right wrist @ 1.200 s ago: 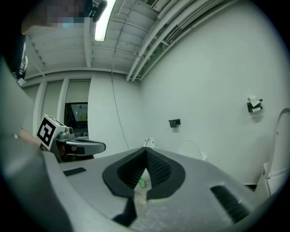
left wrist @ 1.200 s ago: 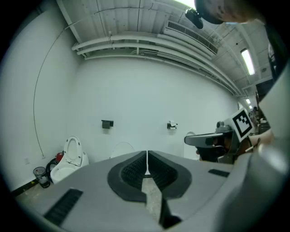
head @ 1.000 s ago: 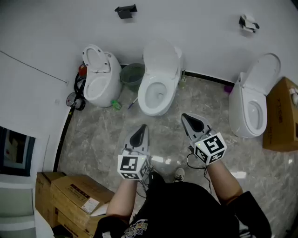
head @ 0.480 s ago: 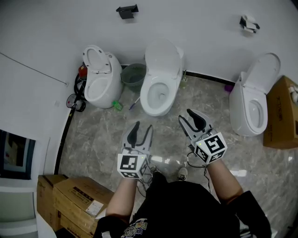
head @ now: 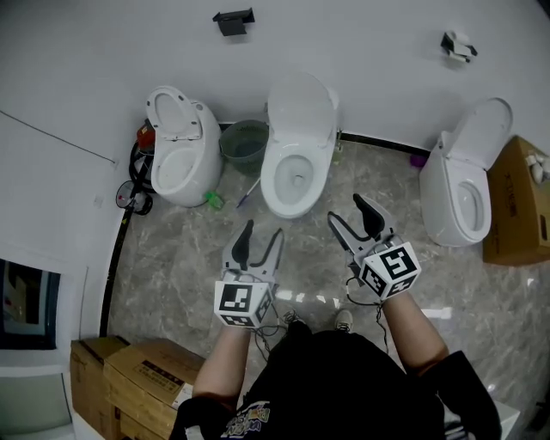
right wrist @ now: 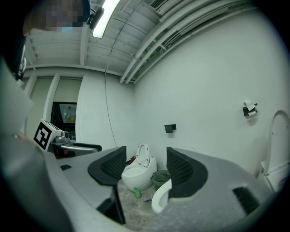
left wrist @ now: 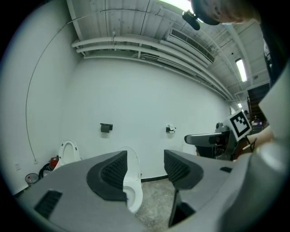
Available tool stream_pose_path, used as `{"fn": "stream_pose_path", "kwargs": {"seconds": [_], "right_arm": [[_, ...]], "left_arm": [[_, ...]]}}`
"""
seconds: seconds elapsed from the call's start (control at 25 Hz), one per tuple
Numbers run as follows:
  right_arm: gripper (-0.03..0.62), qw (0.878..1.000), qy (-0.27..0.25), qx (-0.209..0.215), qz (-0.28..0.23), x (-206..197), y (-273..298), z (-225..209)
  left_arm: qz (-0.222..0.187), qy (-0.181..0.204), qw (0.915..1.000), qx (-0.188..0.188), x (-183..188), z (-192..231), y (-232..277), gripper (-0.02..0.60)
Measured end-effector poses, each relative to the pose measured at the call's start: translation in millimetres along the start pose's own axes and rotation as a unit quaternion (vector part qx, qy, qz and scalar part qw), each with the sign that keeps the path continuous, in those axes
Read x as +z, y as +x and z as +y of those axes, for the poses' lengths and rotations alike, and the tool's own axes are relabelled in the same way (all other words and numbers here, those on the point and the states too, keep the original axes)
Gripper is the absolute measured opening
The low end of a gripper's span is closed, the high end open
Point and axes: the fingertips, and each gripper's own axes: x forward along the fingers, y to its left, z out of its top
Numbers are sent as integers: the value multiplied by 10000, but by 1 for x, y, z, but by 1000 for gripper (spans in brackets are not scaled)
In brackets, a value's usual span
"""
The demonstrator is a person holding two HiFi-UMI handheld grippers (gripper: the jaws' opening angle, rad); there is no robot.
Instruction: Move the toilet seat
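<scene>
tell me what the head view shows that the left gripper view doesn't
Only the head view: the cardboard boxes, the green bin and the right-hand toilet. Only the left gripper view: the ceiling pipes and a strip light. Both: the middle toilet, the left toilet and the black wall holder.

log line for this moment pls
left gripper: open, fingers just opening, empty | right gripper: open, fingers just opening, empty | middle toilet: lid up, untouched

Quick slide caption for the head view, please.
Left tongs and right tongs, both empty and just opening, over the floor facing the middle toilet.
</scene>
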Motion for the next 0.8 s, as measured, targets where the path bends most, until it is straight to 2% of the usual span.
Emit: {"fn": "stream_pose_path", "kwargs": {"seconds": [0.48,0.8], "right_arm": [[288,9996,-72,-275,-46,5,62,34],[288,9995,-121,-275,-96,12,71,19]], "left_arm": [[-117,-44,9997,-232,3,79,4,239],[-169,-69,9997,-165,5,84,18,239]]}}
